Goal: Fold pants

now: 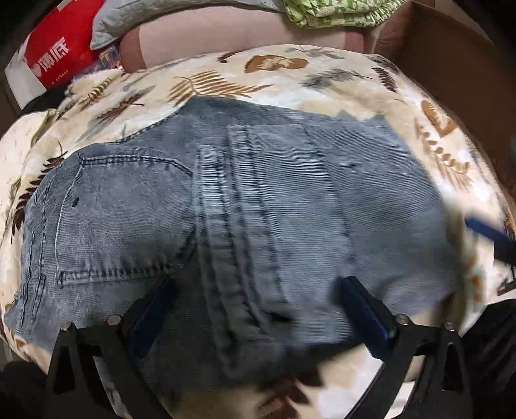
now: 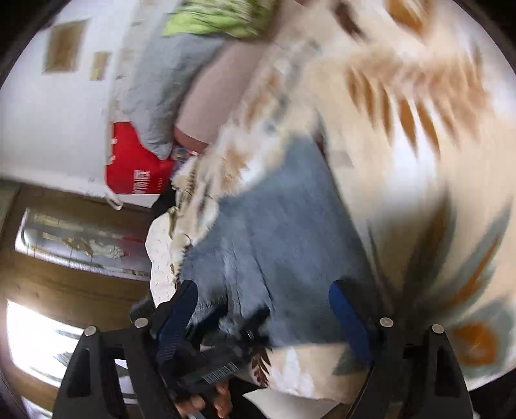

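Note:
Grey-blue corduroy pants [image 1: 258, 199] lie folded in a bundle on a cream blanket with a leaf print [image 1: 206, 80]; a back pocket shows on their left side. My left gripper [image 1: 258, 290] hangs over the near edge of the pants, its blue pads wide apart and open, with the cloth lying under the gap. One blurred blue finger of the right gripper [image 1: 490, 235] shows at the right edge. In the right wrist view the pants [image 2: 283, 232] are blurred, and my right gripper [image 2: 262, 296] stands open just above their near end. The left gripper [image 2: 209, 364] and a hand [image 2: 222, 399] show below.
A red box [image 1: 61, 48], a grey pillow [image 1: 135, 19] and a green patterned cloth [image 1: 338, 13] lie behind the blanket on a pinkish surface. A brown cardboard box [image 1: 451, 64] stands at the right. A white wall [image 2: 48, 122] and wooden panelling [image 2: 64, 283] are on the left.

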A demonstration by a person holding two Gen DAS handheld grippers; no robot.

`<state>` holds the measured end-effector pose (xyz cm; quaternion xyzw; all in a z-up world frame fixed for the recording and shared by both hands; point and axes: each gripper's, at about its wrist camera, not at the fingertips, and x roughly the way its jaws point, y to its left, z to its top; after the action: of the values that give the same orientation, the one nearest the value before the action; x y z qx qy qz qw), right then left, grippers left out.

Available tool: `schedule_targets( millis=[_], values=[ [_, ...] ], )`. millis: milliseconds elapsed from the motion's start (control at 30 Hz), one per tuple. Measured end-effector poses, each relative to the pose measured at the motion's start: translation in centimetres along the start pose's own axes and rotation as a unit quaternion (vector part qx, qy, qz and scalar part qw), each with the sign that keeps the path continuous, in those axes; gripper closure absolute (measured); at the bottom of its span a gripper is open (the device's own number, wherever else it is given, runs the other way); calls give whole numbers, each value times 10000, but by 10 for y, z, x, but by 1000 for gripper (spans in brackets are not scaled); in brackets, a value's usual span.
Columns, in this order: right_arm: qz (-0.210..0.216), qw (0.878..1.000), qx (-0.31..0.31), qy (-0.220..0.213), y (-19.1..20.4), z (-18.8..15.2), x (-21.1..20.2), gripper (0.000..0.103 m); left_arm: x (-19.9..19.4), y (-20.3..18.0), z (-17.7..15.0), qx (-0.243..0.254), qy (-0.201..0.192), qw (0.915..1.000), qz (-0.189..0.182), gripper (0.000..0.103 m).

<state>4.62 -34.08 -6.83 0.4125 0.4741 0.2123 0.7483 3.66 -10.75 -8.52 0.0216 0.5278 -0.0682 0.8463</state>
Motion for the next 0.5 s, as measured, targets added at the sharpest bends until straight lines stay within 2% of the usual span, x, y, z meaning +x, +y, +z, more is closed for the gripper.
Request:
schedule_targets(
  millis=[33,100,167,200,233,267,300,333,400,467,500],
  values=[
    [64,9999,-128,-68,9,11,-6,17,-8,1,2,-80,-128,9997,-198,2],
    [308,9994,-151,-63,20,35,-5,17,-26,-2,9,-47,-500,9986,-163,2],
    [637,9974,-56,332,21,60,21,17,-30,-2,11,-33,-648,9974,-304,1],
    [737,9959,-17,516,21,66,36,17,-22,-4,11,-23,-546,9979,-356,1],
    [671,9949,43,754,13,78,63,17,-9,-6,10,29,-337,9990,-287,2],
    [469,9950,43,879,9,83,79,17,13,-5,7,80,40,9999,-83,2],
    [-55,9956,130,923,-8,92,98,17,22,-5,6,117,87,9999,-39,0],
    [-242,9948,382,914,-24,96,106,17,19,-8,5,222,-176,9996,5,0],
    [73,9959,548,717,-23,99,98,17,14,-8,6,285,-121,9995,-66,0],
    [68,9991,68,415,0,96,74,17,8,0,9,-16,-110,9997,-233,0],
    [134,9990,9,417,4,91,66,17,4,3,10,-91,-146,9994,-314,0]
  ],
)
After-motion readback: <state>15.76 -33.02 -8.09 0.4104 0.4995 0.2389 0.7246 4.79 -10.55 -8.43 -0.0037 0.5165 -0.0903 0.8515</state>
